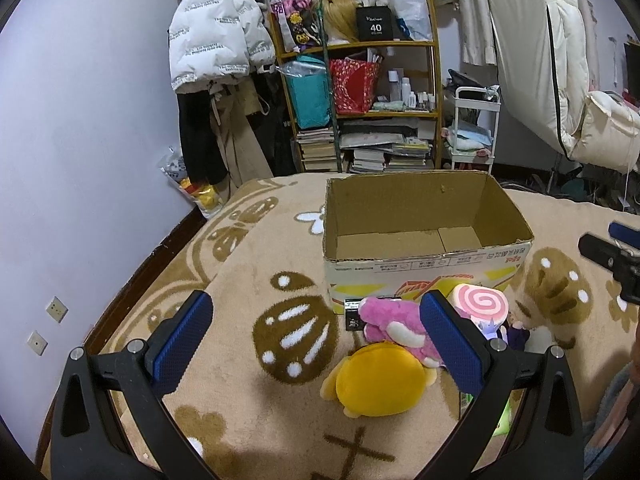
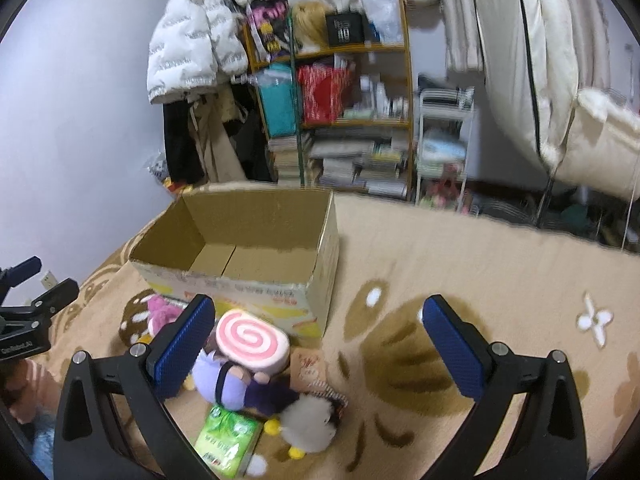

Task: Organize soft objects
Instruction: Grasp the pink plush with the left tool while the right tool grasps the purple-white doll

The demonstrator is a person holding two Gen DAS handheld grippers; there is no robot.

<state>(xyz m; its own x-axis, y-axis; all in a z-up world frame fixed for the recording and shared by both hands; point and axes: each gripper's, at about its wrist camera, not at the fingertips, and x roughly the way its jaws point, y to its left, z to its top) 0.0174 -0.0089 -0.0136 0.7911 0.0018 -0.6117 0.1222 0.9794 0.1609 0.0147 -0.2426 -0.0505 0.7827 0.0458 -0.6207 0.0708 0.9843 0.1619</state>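
Both grippers hover with their blue-padded fingers spread wide and nothing between them. The left gripper (image 1: 316, 336) hangs over a beige blanket (image 1: 248, 272) patterned with brown shapes and white flowers; its right finger (image 1: 452, 344) crosses in front of a pink plush toy (image 1: 384, 320), and a yellow plush toy (image 1: 376, 380) lies on the blanket just below and between the fingers. The right gripper (image 2: 318, 344) is over the same blanket, its left finger (image 2: 182, 348) beside a pile of soft things: a pink-and-white swirl cushion (image 2: 252, 340) resting on a purple doll (image 2: 228, 384), a fluffy white toy (image 2: 308, 424) with yellow feet touching the doll, a small brown pouch (image 2: 308, 368) by the cushion, and a green packet (image 2: 228, 440) lying nearest the camera. The pile sits just in front of an open cardboard box (image 1: 424, 216), which stands upright on the blanket with its inside bare. Behind the bed stands a wooden shelf (image 1: 360, 92) crowded with bags, bottles and stacked books, with a white puffer jacket (image 1: 216, 32) hanging to its left and pale clothing hanging to the right
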